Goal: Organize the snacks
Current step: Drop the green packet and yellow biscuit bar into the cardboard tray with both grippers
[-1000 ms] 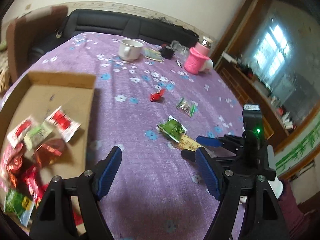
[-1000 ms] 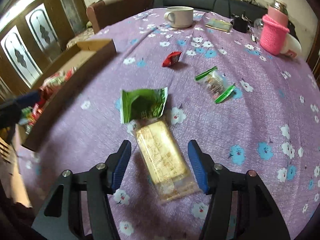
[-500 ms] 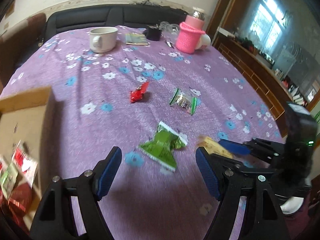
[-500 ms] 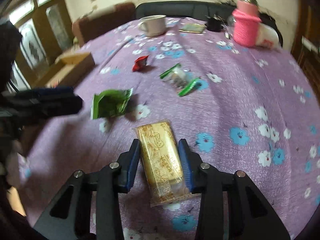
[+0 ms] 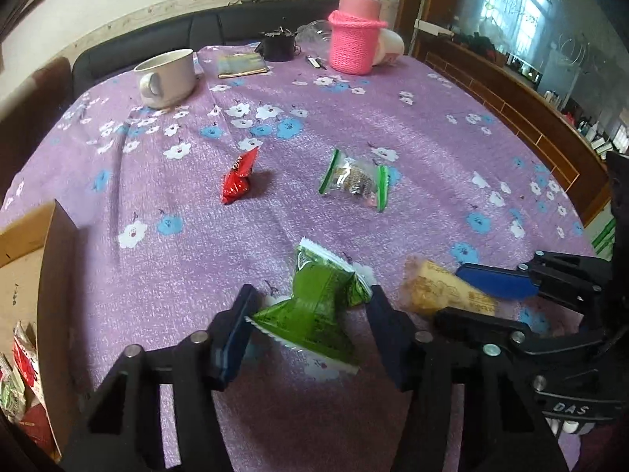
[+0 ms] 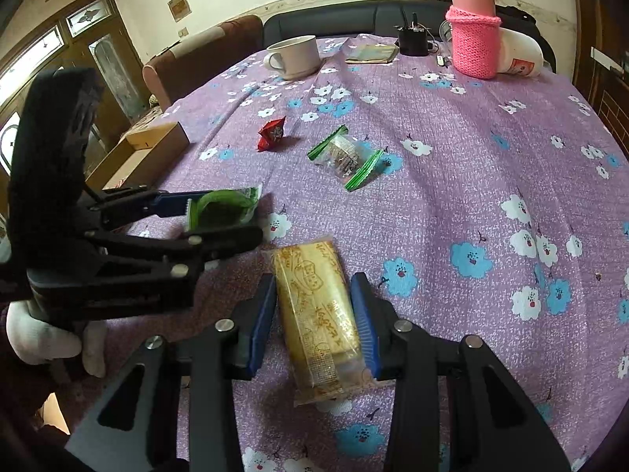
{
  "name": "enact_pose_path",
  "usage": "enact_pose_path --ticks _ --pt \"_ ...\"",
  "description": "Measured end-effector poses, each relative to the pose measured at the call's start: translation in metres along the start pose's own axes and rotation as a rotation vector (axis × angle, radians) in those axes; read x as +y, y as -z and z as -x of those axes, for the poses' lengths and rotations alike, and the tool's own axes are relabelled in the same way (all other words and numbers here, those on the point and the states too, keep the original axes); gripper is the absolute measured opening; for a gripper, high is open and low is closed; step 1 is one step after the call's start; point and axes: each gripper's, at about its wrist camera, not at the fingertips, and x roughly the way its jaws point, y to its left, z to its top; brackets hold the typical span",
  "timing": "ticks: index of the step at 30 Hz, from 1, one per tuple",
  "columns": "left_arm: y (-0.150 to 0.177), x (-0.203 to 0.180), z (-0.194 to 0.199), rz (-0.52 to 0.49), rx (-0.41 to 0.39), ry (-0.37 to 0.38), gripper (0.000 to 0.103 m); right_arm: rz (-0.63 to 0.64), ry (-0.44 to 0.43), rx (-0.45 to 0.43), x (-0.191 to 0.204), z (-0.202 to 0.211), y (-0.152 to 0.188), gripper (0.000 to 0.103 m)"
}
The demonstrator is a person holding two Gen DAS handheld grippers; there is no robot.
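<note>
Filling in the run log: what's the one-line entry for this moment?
left hand-held gripper: around green packet, closing | right hand-held gripper: shut on yellow wafer pack | loose: red candy, clear packet

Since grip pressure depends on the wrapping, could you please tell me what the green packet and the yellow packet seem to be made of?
Green packet: apparently thin plastic film, glossy; it crumples and has serrated sealed ends. Yellow packet: likely clear, shiny printed film over a pale bar; glare and a flat sealed end show. The right tool is shut on it.

Black gripper (image 5: 310, 326) frames, blue pads (image 6: 262, 316); silver screws; white glove (image 6: 37, 334)
</note>
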Motion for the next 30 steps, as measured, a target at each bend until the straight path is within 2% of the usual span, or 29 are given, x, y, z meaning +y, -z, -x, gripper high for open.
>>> enact_pose_path --ticks 8,13,16,19,22,24,30 --pt "0.007 0.008 0.026 0.051 -0.059 0.031 0.047 0.065 -0.041 -0.012 0.015 0.002 0.003 0.039" --pt "0.018 0.026 0.063 0.136 -0.135 0.065 0.047 0.027 -0.065 -0.038 0.012 0.005 0.004 0.039" --pt "0.03 0.05 0.092 0.207 -0.178 0.072 0.047 -0.007 -0.071 -0.048 0.007 0.006 0.004 0.039" --pt "0.043 0.079 0.12 0.255 -0.213 0.033 0.047 -0.031 -0.085 -0.044 0.01 0.009 0.0 0.039" --pt "0.055 0.116 0.146 0.293 -0.243 -0.046 0.047 -0.037 -0.112 -0.05 0.024 0.016 -0.006 0.039" --pt "0.061 0.142 0.155 0.33 -0.248 -0.091 0.047 -0.016 -0.133 -0.051 0.042 0.019 -0.014 0.039" --pt "0.075 0.204 0.164 0.446 -0.239 -0.155 0.047 0.061 -0.228 -0.04 0.108 0.015 -0.046 0.039"
